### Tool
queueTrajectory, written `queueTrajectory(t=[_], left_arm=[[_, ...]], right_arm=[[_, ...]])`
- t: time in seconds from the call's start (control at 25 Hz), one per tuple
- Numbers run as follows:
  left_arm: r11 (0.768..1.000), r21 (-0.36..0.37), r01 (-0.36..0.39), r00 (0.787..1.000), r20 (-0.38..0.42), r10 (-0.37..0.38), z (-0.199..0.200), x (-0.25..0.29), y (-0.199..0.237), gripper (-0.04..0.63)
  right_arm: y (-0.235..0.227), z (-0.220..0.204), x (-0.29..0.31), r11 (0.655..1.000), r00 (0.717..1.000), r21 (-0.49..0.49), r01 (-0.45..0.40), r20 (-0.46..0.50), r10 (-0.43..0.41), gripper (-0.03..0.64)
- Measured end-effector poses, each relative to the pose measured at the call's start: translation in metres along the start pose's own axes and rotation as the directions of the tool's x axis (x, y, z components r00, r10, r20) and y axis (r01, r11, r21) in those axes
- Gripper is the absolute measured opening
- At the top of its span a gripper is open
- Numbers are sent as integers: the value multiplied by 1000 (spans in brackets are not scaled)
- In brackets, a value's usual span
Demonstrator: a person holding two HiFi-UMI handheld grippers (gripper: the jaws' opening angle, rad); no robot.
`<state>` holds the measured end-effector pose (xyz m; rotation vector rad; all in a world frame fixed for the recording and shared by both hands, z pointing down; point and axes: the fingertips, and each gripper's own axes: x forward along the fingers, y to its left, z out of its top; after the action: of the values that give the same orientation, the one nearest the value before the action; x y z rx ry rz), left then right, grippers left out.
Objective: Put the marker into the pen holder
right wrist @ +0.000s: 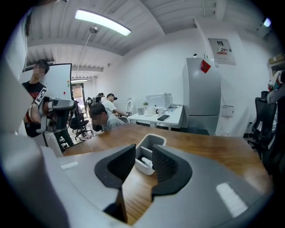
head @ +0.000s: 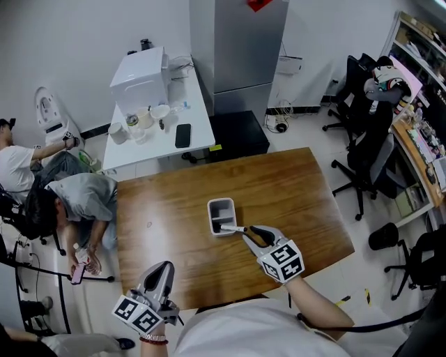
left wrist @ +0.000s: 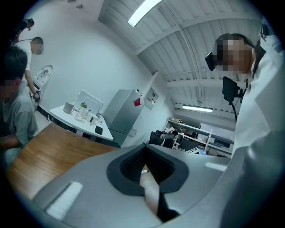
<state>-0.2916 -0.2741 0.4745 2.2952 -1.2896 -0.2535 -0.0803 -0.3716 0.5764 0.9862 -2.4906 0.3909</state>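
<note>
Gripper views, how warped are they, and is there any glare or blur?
Left gripper view: strong fisheye, dark round border, ceiling light strip blown out, faces mosaicked. Right gripper view: same fisheye, bright ceiling light, pen holder sharp. Head view: even light, no harsh glare on wooden table.

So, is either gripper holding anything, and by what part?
Nothing held: the right gripper is open, the marker lies in the pen holder, and the left gripper is empty.
</note>
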Motion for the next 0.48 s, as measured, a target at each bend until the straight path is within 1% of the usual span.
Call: queueTrajectory(t=[0.08, 0.16, 0.24, 0.28, 0.36, 0.4, 0.48], left_arm=[[999, -3, 33, 999, -4, -33, 2, 2, -1, 0], [996, -6, 86, 996, -7, -86, 3, 1, -9, 2], [991, 16, 132, 991, -25, -131, 2, -3, -17, 0], [989, 33, 144, 989, -36, -142, 1, -4, -18, 2], [989, 50, 142, 989, -45, -140, 3, -4, -17, 0], [989, 49, 138, 990, -41, -136, 5, -5, -19, 0], [988, 51, 143, 990, -19, -142, 9, -14, -33, 2]], right_arm=[[5, 3, -9, 1000, 1000, 16, 25, 16, -25, 101], [11, 4, -20, 998, 998, 34, 50, 32, -51, 101], [18, 7, -33, 996, 994, 54, 77, 70, -81, 101], [20, 10, -37, 994, 991, 67, 90, 95, -96, 100], [25, 14, -44, 991, 986, 87, 99, 129, -110, 98], [31, 13, -46, 992, 986, 84, 91, 129, -101, 98], [49, 5, -53, 998, 991, 42, 55, 115, -60, 98]])
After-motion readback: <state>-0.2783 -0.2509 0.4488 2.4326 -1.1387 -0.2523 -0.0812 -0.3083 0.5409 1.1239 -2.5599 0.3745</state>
